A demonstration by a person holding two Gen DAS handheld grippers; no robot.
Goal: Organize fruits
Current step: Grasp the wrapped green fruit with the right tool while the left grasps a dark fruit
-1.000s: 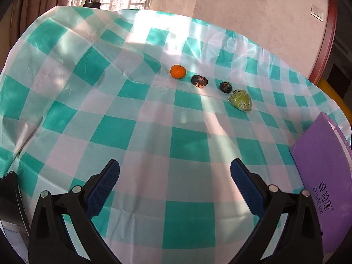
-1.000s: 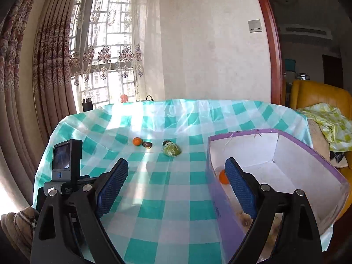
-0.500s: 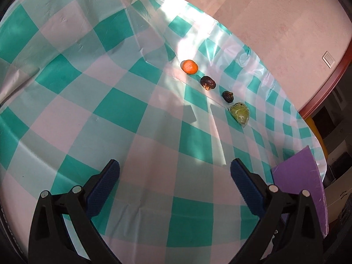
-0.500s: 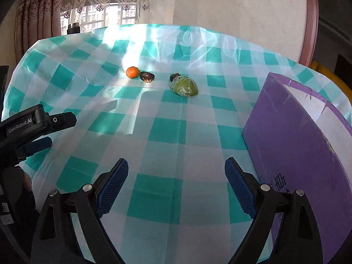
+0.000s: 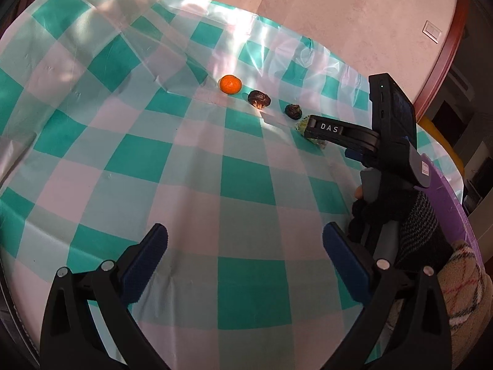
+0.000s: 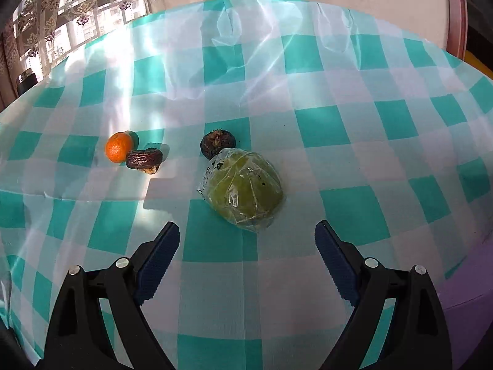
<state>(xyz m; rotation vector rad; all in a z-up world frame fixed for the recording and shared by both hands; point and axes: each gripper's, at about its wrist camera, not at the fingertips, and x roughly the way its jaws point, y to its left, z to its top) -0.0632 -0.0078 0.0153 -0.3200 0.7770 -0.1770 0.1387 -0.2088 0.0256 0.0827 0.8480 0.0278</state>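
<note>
A green fruit wrapped in clear plastic (image 6: 245, 191) lies on the checked tablecloth just ahead of my right gripper (image 6: 247, 234), which is open and empty. Behind it sit a round dark fruit (image 6: 218, 143), an oblong dark fruit (image 6: 143, 159) and an orange (image 6: 118, 147). In the left wrist view the orange (image 5: 230, 84) and both dark fruits (image 5: 259, 99) (image 5: 293, 111) lie in a row far ahead; the right gripper's body (image 5: 342, 132) hides most of the green fruit (image 5: 303, 125). My left gripper (image 5: 245, 243) is open and empty above the cloth.
A purple box (image 5: 450, 203) stands at the right edge of the table; its corner also shows in the right wrist view (image 6: 471, 277). A gloved hand (image 5: 400, 215) holds the right gripper. A wall and a curtained window lie behind the table.
My right gripper has moved forward and down toward the green fruit, which is now close in front of its fingers. It has entered the left wrist view from the right. Both stay open.
</note>
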